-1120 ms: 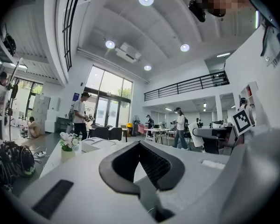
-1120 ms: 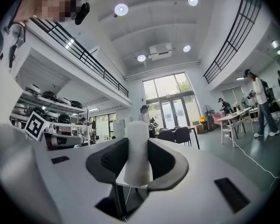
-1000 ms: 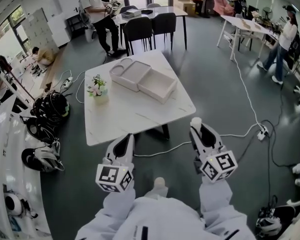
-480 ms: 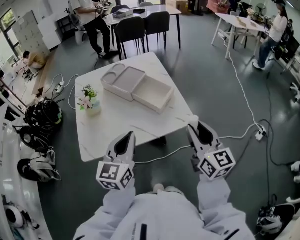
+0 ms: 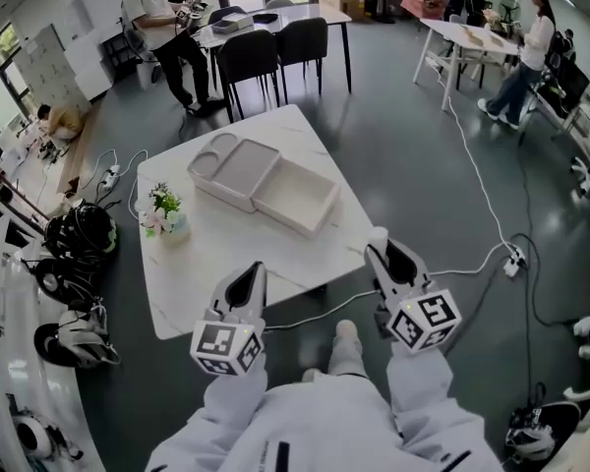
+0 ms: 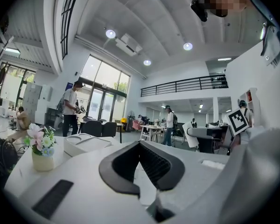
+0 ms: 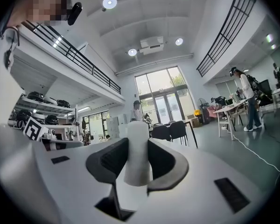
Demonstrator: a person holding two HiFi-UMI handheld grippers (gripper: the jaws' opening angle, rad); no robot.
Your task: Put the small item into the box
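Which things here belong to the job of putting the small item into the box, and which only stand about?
For the job:
white cylinder, gripped in the right claw
open white box on the white table

Only standing about:
flower pot
left claw, tips together, holding nothing
black chairs
power strip on the floor

table point(image 5: 216, 239): white marble-look top, smooth, slight sheen | box point(image 5: 297, 197): white, matt, plastic-looking | floor point(image 5: 423, 155): grey, glossy, reflective | chairs point(image 5: 275, 52): black, matt | small item point(image 7: 137, 148): white, smooth, matt | left gripper point(image 6: 140, 144): smooth white plastic, black ribbed pads point(image 6: 161, 164)
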